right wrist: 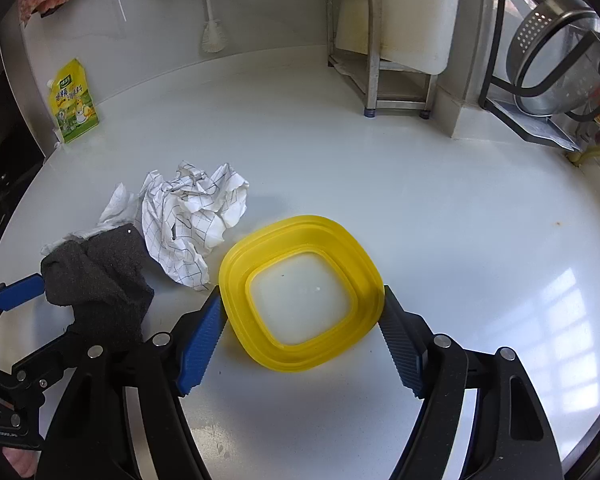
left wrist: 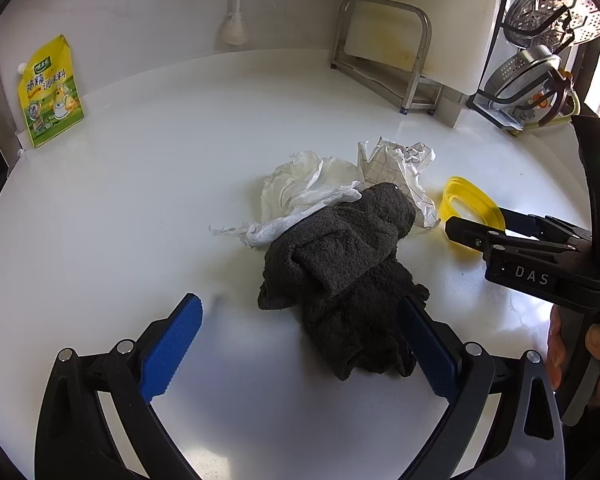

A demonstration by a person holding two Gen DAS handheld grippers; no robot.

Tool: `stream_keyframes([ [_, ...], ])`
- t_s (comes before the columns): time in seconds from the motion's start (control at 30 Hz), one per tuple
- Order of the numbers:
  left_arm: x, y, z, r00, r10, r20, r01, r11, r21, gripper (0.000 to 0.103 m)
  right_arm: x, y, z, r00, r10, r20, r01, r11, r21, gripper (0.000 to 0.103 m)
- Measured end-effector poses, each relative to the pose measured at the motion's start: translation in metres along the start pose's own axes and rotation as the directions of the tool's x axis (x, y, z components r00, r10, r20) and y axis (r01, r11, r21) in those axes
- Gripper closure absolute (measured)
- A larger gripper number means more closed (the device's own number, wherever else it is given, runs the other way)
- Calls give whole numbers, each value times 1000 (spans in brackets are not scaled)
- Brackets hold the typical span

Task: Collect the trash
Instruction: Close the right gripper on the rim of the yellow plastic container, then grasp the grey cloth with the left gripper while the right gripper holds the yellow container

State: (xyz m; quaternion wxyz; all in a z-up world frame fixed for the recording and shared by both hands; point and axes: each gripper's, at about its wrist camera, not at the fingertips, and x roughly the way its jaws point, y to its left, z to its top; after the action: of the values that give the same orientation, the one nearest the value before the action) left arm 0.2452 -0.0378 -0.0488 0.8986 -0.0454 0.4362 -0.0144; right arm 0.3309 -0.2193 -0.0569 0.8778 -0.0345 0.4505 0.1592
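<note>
Right tongs [right wrist: 302, 344] gape around the yellow dish [right wrist: 300, 292] on the counter [right wrist: 440, 200]; left tongs [left wrist: 300, 348] gape over the dark cloth [left wrist: 340, 272]. Crumpled paper [right wrist: 196, 216] lies just left of the dish: pinch it centrally.

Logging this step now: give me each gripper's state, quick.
Left gripper: open, fingers either side of the dark grey cloth, holding nothing.
Right gripper: open, fingers flanking the yellow container, not clamped.

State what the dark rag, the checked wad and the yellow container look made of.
Dark rag: terry-like cloth, fuzzy matte nap.
Checked wad: probably paper, white with a grid print, sharp creases.
Yellow container: likely plastic, smooth, translucent rim.
</note>
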Motion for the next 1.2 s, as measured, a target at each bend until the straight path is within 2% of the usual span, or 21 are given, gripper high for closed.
stream_keyframes([
  [0.17,5,-3,2,1000,11,-4,-11,1000,-12,7,-15,-12,-6,999,17,30,-19,998,57,31],
  [0.37,15,-18,7,997,72,-2,-72,997,24,7,-27,-17,-8,998,30,62,-36,996,85,31],
  [0.47,25,-26,9,994,106,-28,-104,993,54,9,-27,-17,-7,997,37,63,-42,996,82,31],
  [0.57,27,-31,10,994,102,-29,-100,992,76,20,-27,-15,-7,997,45,60,-49,995,81,31],
  [0.7,23,-33,7,997,78,-17,-76,994,83,39,-27,-16,-8,997,45,61,-50,995,88,31],
  [0.77,19,-30,6,998,65,-10,-64,995,72,56,-27,-16,-9,997,48,62,-54,994,93,31],
  [0.87,14,-24,3,999,40,-6,-40,997,59,68,-29,-16,-11,996,52,65,-59,994,97,31],
  [1.07,2,-13,-5,1000,-6,1,6,999,41,74,-37,-11,-19,996,49,79,-57,993,107,31],
  [1.2,-15,-8,-11,1000,2,31,-4,999,51,74,-47,-10,-29,995,45,94,-57,990,127,31],
])
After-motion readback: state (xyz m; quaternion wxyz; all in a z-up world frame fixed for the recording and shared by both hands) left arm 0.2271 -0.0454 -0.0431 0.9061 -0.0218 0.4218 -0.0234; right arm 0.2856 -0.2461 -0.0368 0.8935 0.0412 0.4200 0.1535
